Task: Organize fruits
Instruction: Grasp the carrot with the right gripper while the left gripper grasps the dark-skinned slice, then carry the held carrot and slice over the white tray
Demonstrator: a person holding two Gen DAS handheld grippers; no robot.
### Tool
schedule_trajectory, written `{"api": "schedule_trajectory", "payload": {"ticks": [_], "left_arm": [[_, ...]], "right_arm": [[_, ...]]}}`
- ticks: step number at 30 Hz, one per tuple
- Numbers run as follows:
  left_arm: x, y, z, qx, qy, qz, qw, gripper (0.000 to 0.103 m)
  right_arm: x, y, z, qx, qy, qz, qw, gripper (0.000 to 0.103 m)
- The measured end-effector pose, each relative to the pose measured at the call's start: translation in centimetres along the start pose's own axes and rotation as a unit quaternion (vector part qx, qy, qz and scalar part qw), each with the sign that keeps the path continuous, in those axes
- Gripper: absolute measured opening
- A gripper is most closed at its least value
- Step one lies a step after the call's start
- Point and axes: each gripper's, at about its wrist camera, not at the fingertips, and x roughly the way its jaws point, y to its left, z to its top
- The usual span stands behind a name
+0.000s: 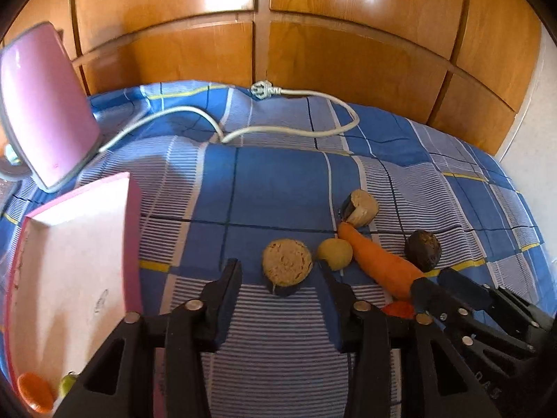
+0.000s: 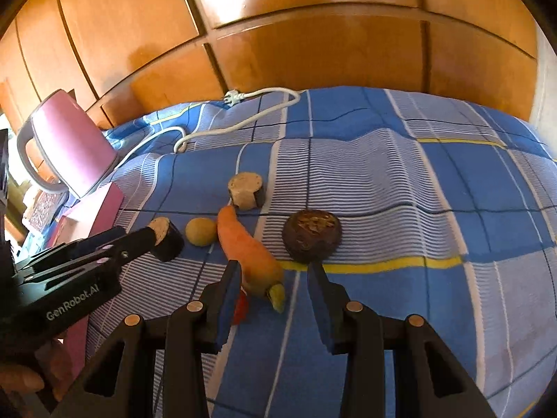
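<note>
On the blue checked cloth lie a cut dark-skinned round piece [image 1: 287, 265] [image 2: 166, 238], a small yellow fruit [image 1: 335, 253] [image 2: 200, 231], a carrot [image 1: 377, 264] [image 2: 249, 254], a second cut piece [image 1: 360, 208] [image 2: 245, 191], a dark round fruit [image 1: 423, 250] [image 2: 311, 240] and a small red piece [image 1: 398, 309] [image 2: 241, 308]. My left gripper [image 1: 280, 278] [image 2: 153, 235] is open, its jaws either side of the near cut piece. My right gripper [image 2: 275, 273] [image 1: 433, 284] is open around the carrot's thick end.
A pink tray [image 1: 130, 237] [image 2: 104, 205] stands at the left with an orange fruit [image 1: 34, 395] and a green one [image 1: 68, 383] inside. A pink kettle [image 1: 41, 104] [image 2: 71, 142] with a white cord [image 1: 289, 129] [image 2: 243, 122] sits behind. Wooden cabinet doors [image 1: 278, 35] back the scene.
</note>
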Motion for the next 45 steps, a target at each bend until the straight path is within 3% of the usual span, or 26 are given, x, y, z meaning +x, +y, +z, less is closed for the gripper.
{"api": "schedule_trajectory", "payload": {"ticks": [1,9,10,13,17,34,45], "left_arm": [[0.2,0.1,0.1,-0.004,0.002,-0.002,1.0,0.054],[2.5,1.2,0.6,-0.032,0.025,-0.018,0.999,0.056],[2.6,1.2,0.6,-0.034,0.025,-0.021,0.9989,0.055],[2.5,0.7,0.5,-0.025,0.019,-0.035,0.9989,0.037],[1.9,0.0,0.1,-0.002,0.012,-0.026,0.9996,0.036],[-4.0,-0.2,-4.3,0.01,-0.008,-0.048,0.9988,0.036],[-7.4,-0.1,-6.5,0.011,-0.024,-0.052,0.9983,0.036]], "right_arm": [[0.4,-0.1,0.2,-0.001,0.007,0.007,1.0,0.04],[2.7,1.2,1.0,-0.03,0.043,0.036,0.998,0.04],[3.0,1.3,1.0,-0.033,0.046,0.037,0.998,0.04],[3.4,1.7,1.2,-0.052,0.044,0.031,0.997,0.04],[3.1,2.2,1.1,-0.079,0.048,0.023,0.995,0.036],[-1.7,0.8,-3.1,-0.069,0.045,-0.032,0.996,0.031],[-4.1,0.4,-5.7,-0.044,0.047,-0.037,0.997,0.03]]}}
